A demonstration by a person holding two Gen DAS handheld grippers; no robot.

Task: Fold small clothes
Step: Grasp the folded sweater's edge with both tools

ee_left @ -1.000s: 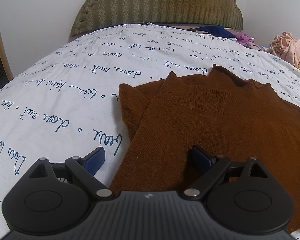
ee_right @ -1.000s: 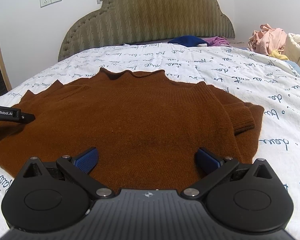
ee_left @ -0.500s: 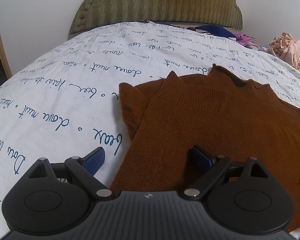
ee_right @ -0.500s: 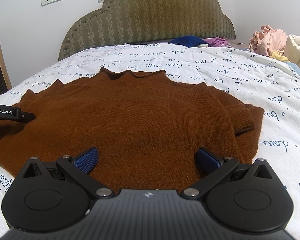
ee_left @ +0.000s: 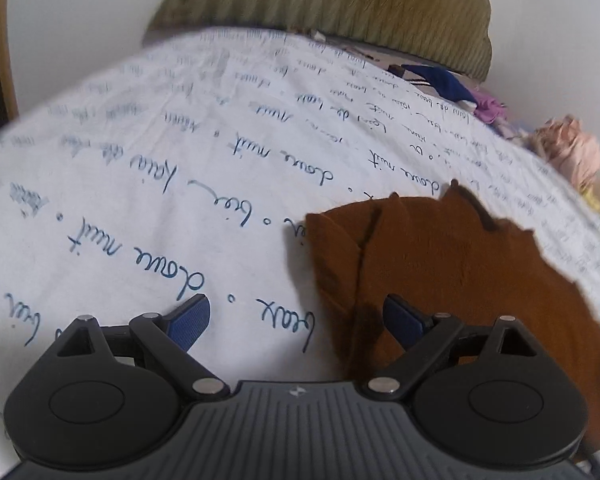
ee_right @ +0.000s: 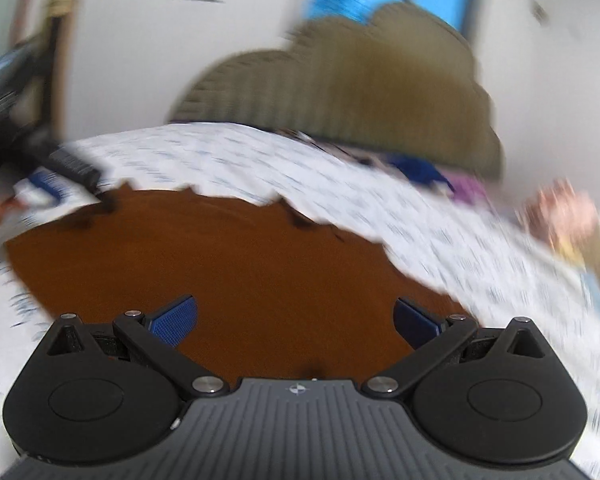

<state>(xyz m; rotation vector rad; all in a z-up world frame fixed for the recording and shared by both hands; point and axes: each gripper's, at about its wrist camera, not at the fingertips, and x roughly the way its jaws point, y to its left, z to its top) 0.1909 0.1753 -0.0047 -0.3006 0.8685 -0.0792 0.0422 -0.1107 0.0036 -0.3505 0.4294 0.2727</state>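
A rust-brown knit sweater lies flat on the white bed sheet, its left sleeve folded in over the body. My left gripper is open, straddling the sweater's left edge, one blue pad over the sheet and the other over the knit. In the blurred right wrist view the same sweater fills the middle, and my right gripper is open above its lower part, holding nothing. The left gripper shows there at the far left, near the sweater's shoulder.
The bed sheet with blue handwriting print spreads wide to the left. An olive padded headboard stands behind. A dark blue garment and a pink pile of clothes lie at the far right.
Both views have tilted and swung; the right one is heavily blurred. Both grippers have lifted and turned left, staying open. The sweater lies as before.
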